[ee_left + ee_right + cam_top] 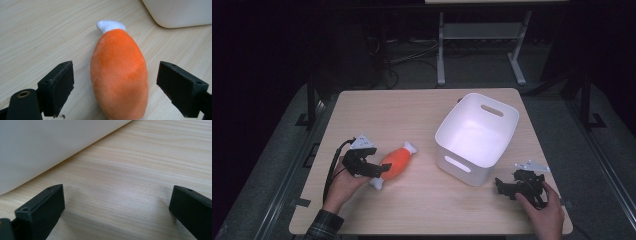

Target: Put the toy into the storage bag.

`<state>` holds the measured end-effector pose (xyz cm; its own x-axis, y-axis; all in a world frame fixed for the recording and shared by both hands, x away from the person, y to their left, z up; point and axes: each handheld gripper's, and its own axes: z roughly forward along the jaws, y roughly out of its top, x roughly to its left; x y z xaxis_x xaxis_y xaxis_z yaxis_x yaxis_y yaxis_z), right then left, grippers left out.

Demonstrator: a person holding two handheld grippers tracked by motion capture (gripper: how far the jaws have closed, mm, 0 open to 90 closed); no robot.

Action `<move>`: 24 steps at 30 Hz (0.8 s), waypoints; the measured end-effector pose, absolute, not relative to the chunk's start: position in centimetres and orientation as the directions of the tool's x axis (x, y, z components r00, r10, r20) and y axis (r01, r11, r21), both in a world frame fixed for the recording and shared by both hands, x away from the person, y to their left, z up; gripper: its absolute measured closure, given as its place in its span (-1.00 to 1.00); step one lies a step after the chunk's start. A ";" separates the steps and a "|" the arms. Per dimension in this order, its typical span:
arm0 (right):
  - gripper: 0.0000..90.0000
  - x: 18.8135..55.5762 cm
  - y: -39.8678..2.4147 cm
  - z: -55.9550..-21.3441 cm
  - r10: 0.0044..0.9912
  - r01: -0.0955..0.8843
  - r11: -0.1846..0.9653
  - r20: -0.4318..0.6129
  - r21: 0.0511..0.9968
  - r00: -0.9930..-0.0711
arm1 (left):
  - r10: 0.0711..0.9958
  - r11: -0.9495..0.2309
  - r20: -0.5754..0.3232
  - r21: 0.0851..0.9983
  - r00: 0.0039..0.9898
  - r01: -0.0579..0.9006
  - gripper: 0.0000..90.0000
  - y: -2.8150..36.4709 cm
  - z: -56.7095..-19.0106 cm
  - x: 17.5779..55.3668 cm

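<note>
An orange plush toy with white ends (395, 162) lies on the wooden table (412, 115), left of centre. In the left gripper view the toy (120, 72) sits between the two black jaws, which stand wide apart and clear of its sides. My left gripper (377, 170) is open around the toy's near end. A white plastic bin with handle slots (477, 137) stands right of centre. My right gripper (503, 186) is open near the table's front right, just beside the bin's near corner, with bare wood (120, 202) between its jaws.
The bin's white wall (37, 147) lies close on one side of the right gripper. The bin's rounded corner (180, 12) is beyond the toy. A metal frame with cables (472, 45) stands on the floor behind the table.
</note>
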<state>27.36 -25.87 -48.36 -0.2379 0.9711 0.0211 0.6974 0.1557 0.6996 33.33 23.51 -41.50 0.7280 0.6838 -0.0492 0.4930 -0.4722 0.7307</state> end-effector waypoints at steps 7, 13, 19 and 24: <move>-1.00 27.4 -25.9 -48.4 0.971 0.697 0.155 0.022 0.700 -0.238 | 0.682 -0.469 -0.056 0.731 0.729 0.495 -0.70 22.5 -41.8 33.6; -1.00 27.4 -25.9 -48.4 0.971 0.697 0.155 0.021 0.700 -0.238 | 0.681 -0.474 -0.052 0.728 0.730 0.494 -0.72 21.7 -42.1 33.8; -1.00 27.4 -25.9 -48.4 0.971 0.697 0.155 0.022 0.700 -0.238 | 0.692 -0.473 -0.033 0.733 0.721 0.488 -0.73 20.9 -42.3 33.9; -1.00 27.4 -25.9 -48.4 0.971 0.697 0.156 0.021 0.700 -0.238 | 0.698 -0.477 -0.028 0.727 0.715 0.494 -0.73 20.5 -42.6 34.0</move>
